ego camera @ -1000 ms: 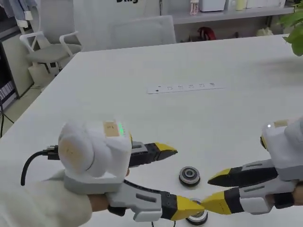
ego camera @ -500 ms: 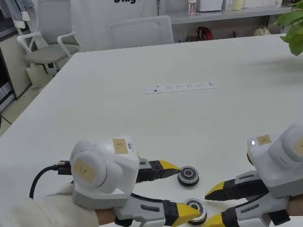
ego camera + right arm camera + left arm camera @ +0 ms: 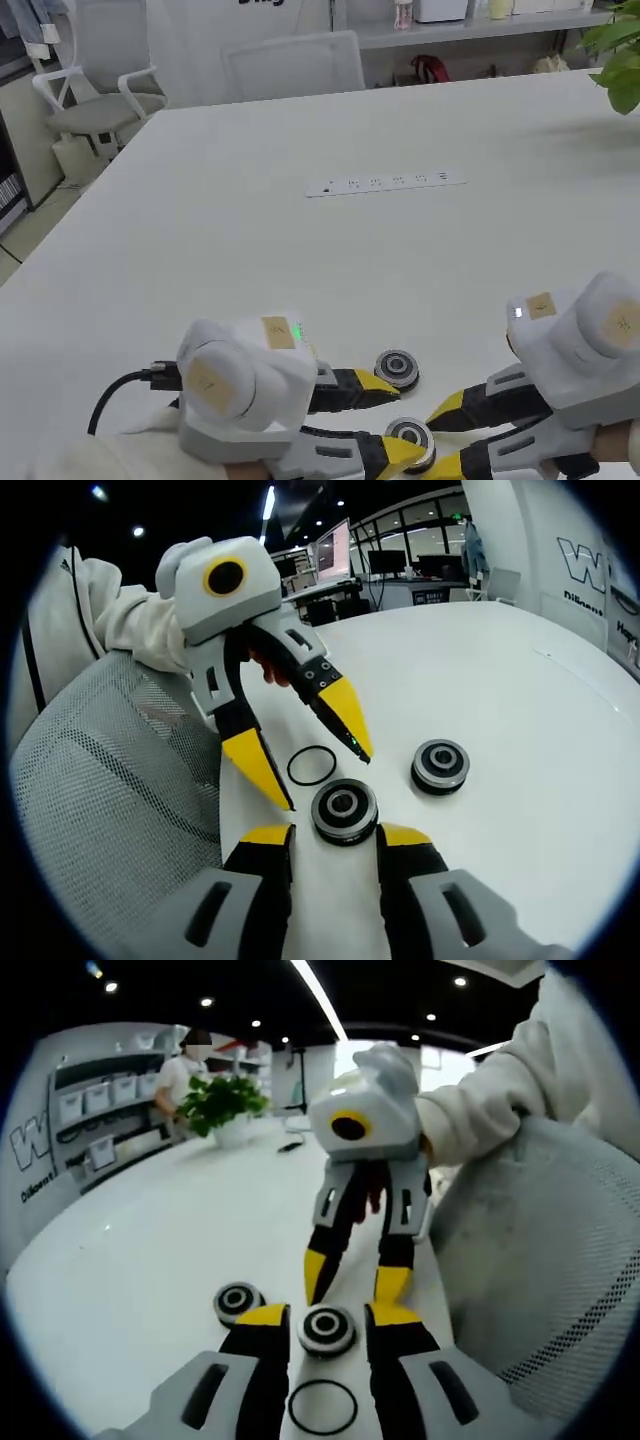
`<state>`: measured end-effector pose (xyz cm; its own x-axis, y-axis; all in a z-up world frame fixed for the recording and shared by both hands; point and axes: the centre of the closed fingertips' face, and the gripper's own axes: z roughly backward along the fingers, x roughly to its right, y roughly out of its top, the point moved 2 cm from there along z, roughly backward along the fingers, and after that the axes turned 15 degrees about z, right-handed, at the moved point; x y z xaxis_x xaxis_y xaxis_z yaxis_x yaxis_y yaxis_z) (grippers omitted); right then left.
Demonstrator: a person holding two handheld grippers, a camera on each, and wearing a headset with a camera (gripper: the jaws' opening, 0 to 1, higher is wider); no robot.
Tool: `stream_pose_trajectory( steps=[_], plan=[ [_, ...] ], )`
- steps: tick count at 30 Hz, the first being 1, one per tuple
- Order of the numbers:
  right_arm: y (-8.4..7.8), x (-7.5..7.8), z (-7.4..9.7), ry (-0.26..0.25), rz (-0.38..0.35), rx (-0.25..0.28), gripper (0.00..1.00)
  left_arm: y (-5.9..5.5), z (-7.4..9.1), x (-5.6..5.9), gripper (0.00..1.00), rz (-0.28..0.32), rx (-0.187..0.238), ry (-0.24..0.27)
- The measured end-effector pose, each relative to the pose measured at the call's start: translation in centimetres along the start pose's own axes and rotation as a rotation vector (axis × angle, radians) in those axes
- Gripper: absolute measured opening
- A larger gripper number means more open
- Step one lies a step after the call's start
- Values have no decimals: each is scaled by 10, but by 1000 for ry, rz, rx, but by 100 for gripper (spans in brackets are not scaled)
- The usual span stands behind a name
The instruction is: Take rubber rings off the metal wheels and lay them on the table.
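- Your left tongs point(image 3: 405, 420) sit low at the counter's point(image 3: 250, 250) near edge. The jaws are parted, with one yellow tip on each side of the near wheel point(image 3: 411, 438). I cannot tell whether they touch it.
- A loose rubber ring point(image 3: 322, 1406) lies flat on the counter under your left tongs. In the left gripper view it shows between their jaws, just behind that wheel.
- The near wheel lies flat, close to the counter's near edge, between the tips of both tongs.
- The far wheel point(image 3: 397, 366) lies flat just beside it, a little further from the near edge and apart from both tongs.
- Your right tongs point(image 3: 440, 445) face the left ones from the right. Their jaws are spread, with the tips just short of the near wheel, and they hold nothing.
- A white power strip point(image 3: 385, 184) lies at the counter's middle, well apart.
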<state>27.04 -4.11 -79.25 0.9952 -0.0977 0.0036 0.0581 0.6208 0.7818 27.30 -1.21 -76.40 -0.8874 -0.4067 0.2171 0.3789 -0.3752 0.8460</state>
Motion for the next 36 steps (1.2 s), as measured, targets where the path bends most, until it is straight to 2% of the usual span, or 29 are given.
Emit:
stream_pose_trajectory(
  steps=[2, 11, 17, 22, 30, 36],
  plan=[
    [-1, 0, 0, 0, 1, -6, 28, -2, -1, 0, 31, -26, -9, 4],
    [-4, 4, 0, -14, 8, -18, 24, -7, -7, -1, 26, -69, -37, 23],
    [-5, 3, -1, -12, 7, -25, 21, -12, -8, 0, 22, -66, -57, 9],
    [-5, 3, -1, -13, 9, -25, 20, -12, -8, 0, 17, -51, -55, 6],
    [-5, 4, 0, -16, 6, -24, 19, -13, -9, -3, 18, -51, -57, 22],
    [-5, 5, 0, -21, 2, -25, 16, -15, -9, -5, 18, -23, -51, 19]
  ],
)
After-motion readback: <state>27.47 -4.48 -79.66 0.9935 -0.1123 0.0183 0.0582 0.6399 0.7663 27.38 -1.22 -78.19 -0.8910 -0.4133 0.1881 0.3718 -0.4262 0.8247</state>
